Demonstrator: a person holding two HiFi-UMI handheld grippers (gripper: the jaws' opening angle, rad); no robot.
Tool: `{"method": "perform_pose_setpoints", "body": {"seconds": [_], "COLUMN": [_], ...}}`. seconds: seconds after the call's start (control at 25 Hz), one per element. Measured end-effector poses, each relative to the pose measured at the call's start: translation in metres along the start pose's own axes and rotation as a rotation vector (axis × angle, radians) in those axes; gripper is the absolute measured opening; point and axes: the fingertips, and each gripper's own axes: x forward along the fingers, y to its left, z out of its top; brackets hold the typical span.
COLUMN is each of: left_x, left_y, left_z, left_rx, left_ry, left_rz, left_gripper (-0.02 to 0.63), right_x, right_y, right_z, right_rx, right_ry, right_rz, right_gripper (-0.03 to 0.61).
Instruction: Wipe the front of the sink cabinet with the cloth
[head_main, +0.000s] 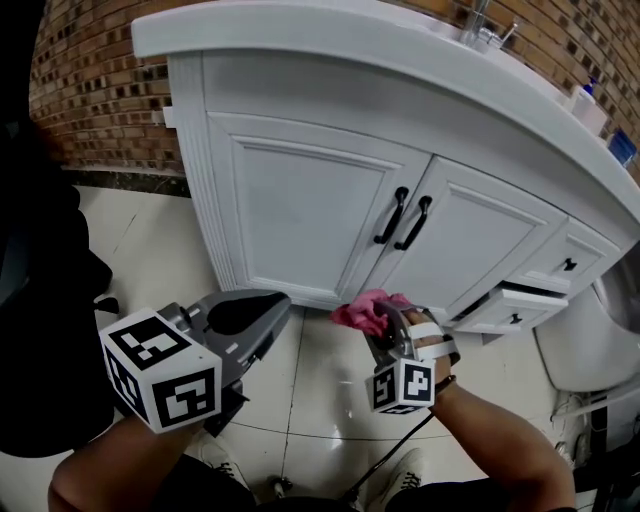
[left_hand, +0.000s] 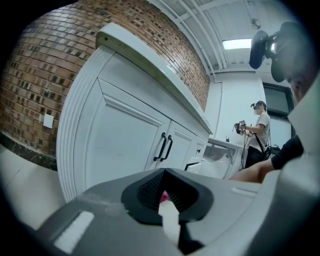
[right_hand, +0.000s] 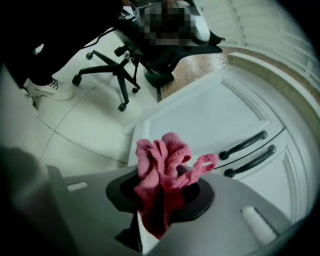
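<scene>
Right gripper (head_main: 386, 320) clamps the pink cloth (head_main: 358, 312) just under the sink cabinet (head_main: 300, 200) doors; left gripper (head_main: 278, 302) is clenched and empty; the cabinet's drawer (head_main: 518, 298) is ajar.

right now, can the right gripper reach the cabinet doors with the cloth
Probably yes. The right gripper, shut on the pink cloth, sits low in front of the cabinet doors with nothing visible between them. The left gripper is off to its left, out of the path.
</scene>
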Motion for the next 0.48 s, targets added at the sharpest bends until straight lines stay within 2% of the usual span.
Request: {"method": "perform_pose_setpoints", "body": {"seconds": [0.12, 0.28, 0.48], "left_x": [-0.002, -0.004, -0.011], "left_y": [0.002, 0.009, 0.008], "left_z": [0.008, 0.01, 0.01], "left_rx": [0.018, 0.015, 0.013], "left_ry": [-0.028, -0.035, -0.03], "left_rz": [0.008, 0.024, 0.034], "left_gripper": [0.005, 0.005, 0.005], "right_x": [-0.006, -0.003, 0.011], "right_y": [-0.043, -0.081, -0.095], "right_z": [0.02, 0.022, 0.024], "right_rx": [-0.017, -0.012, 0.013], "right_ry": [-0.028, -0.006, -0.006], "right_rz": [-0.137, -0.286, -0.4], "right_gripper": [0.115, 0.115, 0.115]}}
